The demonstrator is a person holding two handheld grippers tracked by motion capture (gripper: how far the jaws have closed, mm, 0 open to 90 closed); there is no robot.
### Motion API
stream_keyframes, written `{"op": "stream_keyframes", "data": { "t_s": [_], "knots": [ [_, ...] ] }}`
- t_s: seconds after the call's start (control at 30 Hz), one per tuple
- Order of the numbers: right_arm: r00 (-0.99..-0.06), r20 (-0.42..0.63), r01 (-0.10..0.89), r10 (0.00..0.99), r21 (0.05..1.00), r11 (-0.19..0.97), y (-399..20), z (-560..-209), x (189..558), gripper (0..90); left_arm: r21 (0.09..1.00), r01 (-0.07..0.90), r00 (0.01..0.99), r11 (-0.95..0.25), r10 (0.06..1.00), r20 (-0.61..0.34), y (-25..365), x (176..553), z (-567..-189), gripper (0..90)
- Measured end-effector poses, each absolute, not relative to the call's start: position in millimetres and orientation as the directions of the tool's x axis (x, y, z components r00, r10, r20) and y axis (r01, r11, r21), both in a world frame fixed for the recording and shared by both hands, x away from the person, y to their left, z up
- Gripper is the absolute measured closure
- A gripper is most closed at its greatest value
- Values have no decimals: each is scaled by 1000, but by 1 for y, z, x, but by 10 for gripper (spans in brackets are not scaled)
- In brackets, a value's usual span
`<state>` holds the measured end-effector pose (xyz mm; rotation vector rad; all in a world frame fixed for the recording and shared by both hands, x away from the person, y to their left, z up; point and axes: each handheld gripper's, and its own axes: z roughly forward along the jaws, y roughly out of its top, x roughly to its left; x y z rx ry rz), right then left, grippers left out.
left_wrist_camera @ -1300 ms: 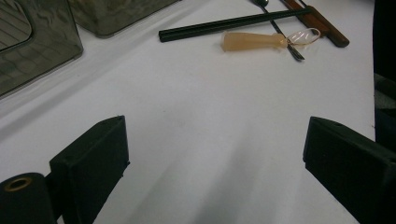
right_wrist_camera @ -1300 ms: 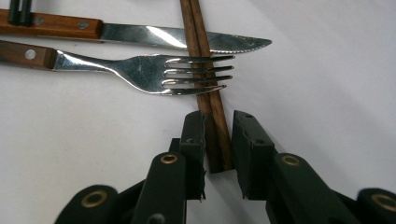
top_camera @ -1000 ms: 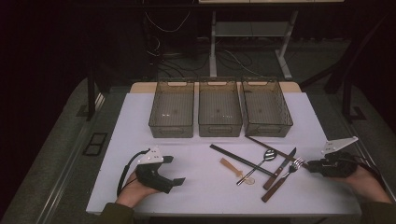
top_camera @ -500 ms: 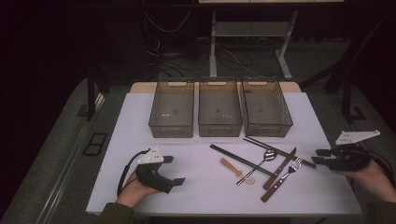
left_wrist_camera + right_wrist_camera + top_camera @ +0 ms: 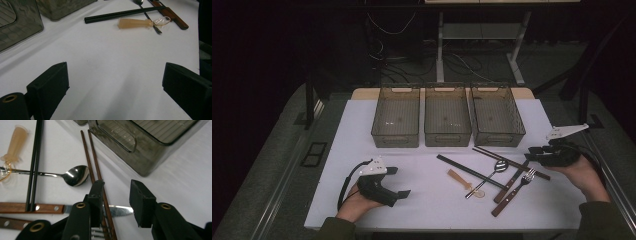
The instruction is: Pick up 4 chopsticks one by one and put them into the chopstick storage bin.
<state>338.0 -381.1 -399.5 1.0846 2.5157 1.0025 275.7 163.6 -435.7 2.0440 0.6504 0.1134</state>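
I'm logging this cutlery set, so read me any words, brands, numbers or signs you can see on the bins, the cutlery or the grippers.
None: no readable text on the three bins, the knife, the spoon, the chopsticks or the right gripper.

This looks like a lab or recording room, not a home. A white rectangular surface stands alone on grey carpet under dark surroundings. Loose black cables hang behind it beside the pale metal legs of another desk. Three identical smoky clear plastic bins sit in a neat row, staged like a test setup.
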Motion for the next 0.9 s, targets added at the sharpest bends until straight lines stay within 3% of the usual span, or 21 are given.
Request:
{"op": "stream_keyframes", "data": {
  "t_s": [0.4, 0.9],
  "knots": [
    [-741, 49, 556, 670, 606, 569, -357, -421, 354, 749, 821, 396, 857, -410, 486, -171, 163, 275, -436, 65],
    [-762, 41, 550, 646, 566, 614, -352, -432, 356, 780, 830, 380, 860, -409, 485, -155, 164, 276, -436, 62]
  ]
}}
